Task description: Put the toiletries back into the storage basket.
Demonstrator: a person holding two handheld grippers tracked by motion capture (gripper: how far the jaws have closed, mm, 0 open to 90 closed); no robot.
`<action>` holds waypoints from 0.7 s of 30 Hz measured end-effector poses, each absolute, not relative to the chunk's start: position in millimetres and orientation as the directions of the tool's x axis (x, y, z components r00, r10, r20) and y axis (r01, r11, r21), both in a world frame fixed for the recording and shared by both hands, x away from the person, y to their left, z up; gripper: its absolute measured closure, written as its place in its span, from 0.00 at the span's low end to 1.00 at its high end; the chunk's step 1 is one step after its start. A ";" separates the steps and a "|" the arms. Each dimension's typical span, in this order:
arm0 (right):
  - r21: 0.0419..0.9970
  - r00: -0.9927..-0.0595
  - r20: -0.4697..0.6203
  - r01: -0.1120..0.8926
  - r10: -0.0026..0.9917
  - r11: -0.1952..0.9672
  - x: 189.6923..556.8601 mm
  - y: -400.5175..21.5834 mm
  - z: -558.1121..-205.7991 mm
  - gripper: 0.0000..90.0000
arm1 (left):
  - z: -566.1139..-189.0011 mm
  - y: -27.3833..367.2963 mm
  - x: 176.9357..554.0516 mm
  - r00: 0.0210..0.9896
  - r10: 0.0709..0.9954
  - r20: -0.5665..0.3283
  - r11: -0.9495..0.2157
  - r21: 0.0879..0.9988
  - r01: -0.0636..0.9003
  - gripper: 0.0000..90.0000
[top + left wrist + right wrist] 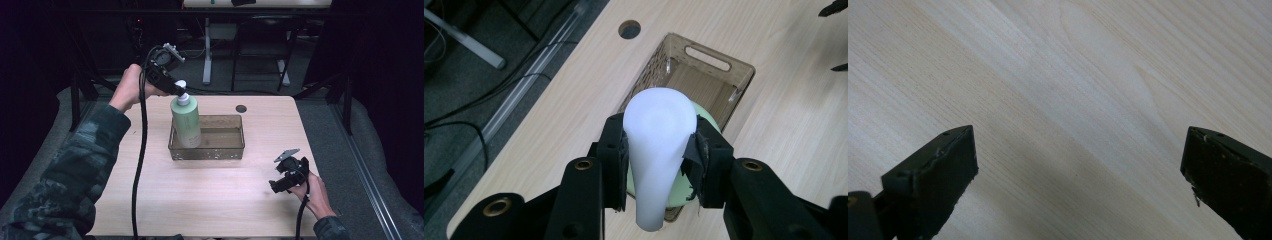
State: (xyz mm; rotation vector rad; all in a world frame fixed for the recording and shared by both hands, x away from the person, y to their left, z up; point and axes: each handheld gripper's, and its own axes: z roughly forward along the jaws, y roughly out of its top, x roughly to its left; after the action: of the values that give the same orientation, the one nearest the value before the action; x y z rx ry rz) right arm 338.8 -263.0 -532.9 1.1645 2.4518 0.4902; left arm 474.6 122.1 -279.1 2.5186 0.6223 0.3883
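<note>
Item: green pump bottle (pixel 186 122), standing upright in the left end of the brown basket (pixel 235 150). Left gripper (pixel 658 150) clamped on its white pump head (pixel 656 150), directly between the jaws. Right gripper (pixel 1078 165) spread wide over bare table (pixel 1058 75). Risk: the smooth, tapered head may slip from the pads; the bottle below could tip.

Recording bay in a lab or workshop.
Pale wooden table (pixel 210 200) enclosed by dark curtains; a desk frame (pixel 207 50) and floor cables (pixel 200 52) stand behind it.
</note>
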 end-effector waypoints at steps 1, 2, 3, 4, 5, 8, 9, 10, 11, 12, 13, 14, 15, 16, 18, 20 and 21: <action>0.461 -0.584 -0.188 0.657 0.790 0.596 338.8 -263.1 -532.9 0.01 | -281.2 122.1 475.3 0.854 0.499 0.150 -0.764 0.540 0.352 0.71; 0.462 -0.584 -0.187 0.658 0.790 0.595 338.8 -263.1 -533.0 0.01 | -283.3 121.7 475.5 0.853 0.500 0.146 -0.764 0.538 0.356 0.71; 0.462 -0.584 -0.188 0.657 0.790 0.596 338.6 -262.9 -533.0 0.01 | -285.2 121.2 475.5 0.853 0.499 0.152 -0.767 0.535 0.354 0.71; 0.461 -0.585 -0.188 0.657 0.789 0.597 338.5 -262.8 -533.0 0.01 | -287.0 120.8 475.5 0.852 0.501 0.151 -0.766 0.536 0.355 0.71; 0.462 -0.585 -0.187 0.657 0.789 0.596 338.5 -262.7 -533.1 0.01 | -288.5 120.6 475.8 0.855 0.497 0.151 -0.769 0.532 0.353 0.71; 0.458 -0.584 -0.182 0.662 0.791 0.594 338.3 -261.8 -533.6 0.01 | -291.9 121.8 475.4 0.853 0.501 0.146 -0.764 0.538 0.357 0.71; 0.458 -0.583 -0.182 0.662 0.792 0.593 338.1 -261.5 -533.2 0.01 | -292.7 122.7 475.5 0.854 0.500 0.142 -0.760 0.544 0.355 0.71; 0.460 -0.584 -0.185 0.659 0.790 0.595 338.4 -261.8 -533.0 0.01 | -293.5 123.4 475.6 0.853 0.503 0.141 -0.759 0.545 0.357 0.71; 0.461 -0.585 -0.192 0.655 0.788 0.599 338.8 -262.9 -532.7 0.01 | -294.8 124.0 475.5 0.851 0.508 0.133 -0.752 0.551 0.363 0.71; 0.463 -0.582 -0.187 0.659 0.792 0.593 338.7 -263.1 -532.5 0.01 | -295.7 124.4 475.6 0.853 0.504 0.135 -0.756 0.547 0.360 0.71; 0.463 -0.581 -0.187 0.659 0.792 0.592 338.7 -263.5 -532.4 0.01 | -297.0 124.6 475.4 0.854 0.503 0.135 -0.758 0.543 0.361 0.71; 0.465 -0.579 -0.185 0.660 0.794 0.590 338.5 -263.6 -532.4 0.01 | -298.3 124.7 475.2 0.856 0.499 0.138 -0.763 0.538 0.358 0.71; 0.465 -0.579 -0.187 0.660 0.794 0.591 338.3 -263.7 -532.3 0.01 | -300.0 124.7 474.6 0.854 0.503 0.135 -0.760 0.540 0.362 0.71; 0.465 -0.580 -0.187 0.658 0.793 0.592 338.1 -263.7 -532.1 0.01 | -302.1 125.0 474.8 0.855 0.501 0.131 -0.760 0.539 0.363 0.71; 0.468 -0.581 -0.192 0.654 0.791 0.594 338.0 -263.6 -531.4 0.01 | -304.7 125.6 475.0 0.856 0.501 0.130 -0.763 0.533 0.366 0.71; 0.471 -0.580 -0.189 0.654 0.792 0.592 338.1 -263.4 -531.0 0.01 | -307.4 126.7 476.2 0.858 0.498 0.123 -0.765 0.529 0.368 0.71; 0.473 -0.581 -0.189 0.653 0.792 0.592 338.2 -263.4 -531.0 0.01 | -308.1 127.3 476.7 0.859 0.498 0.120 -0.766 0.525 0.371 0.71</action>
State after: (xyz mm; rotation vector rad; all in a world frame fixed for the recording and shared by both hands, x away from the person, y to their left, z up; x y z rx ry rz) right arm 338.2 -263.4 -531.0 1.1637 2.4421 0.5021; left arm 476.7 127.3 -308.1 2.5353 0.6351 0.3464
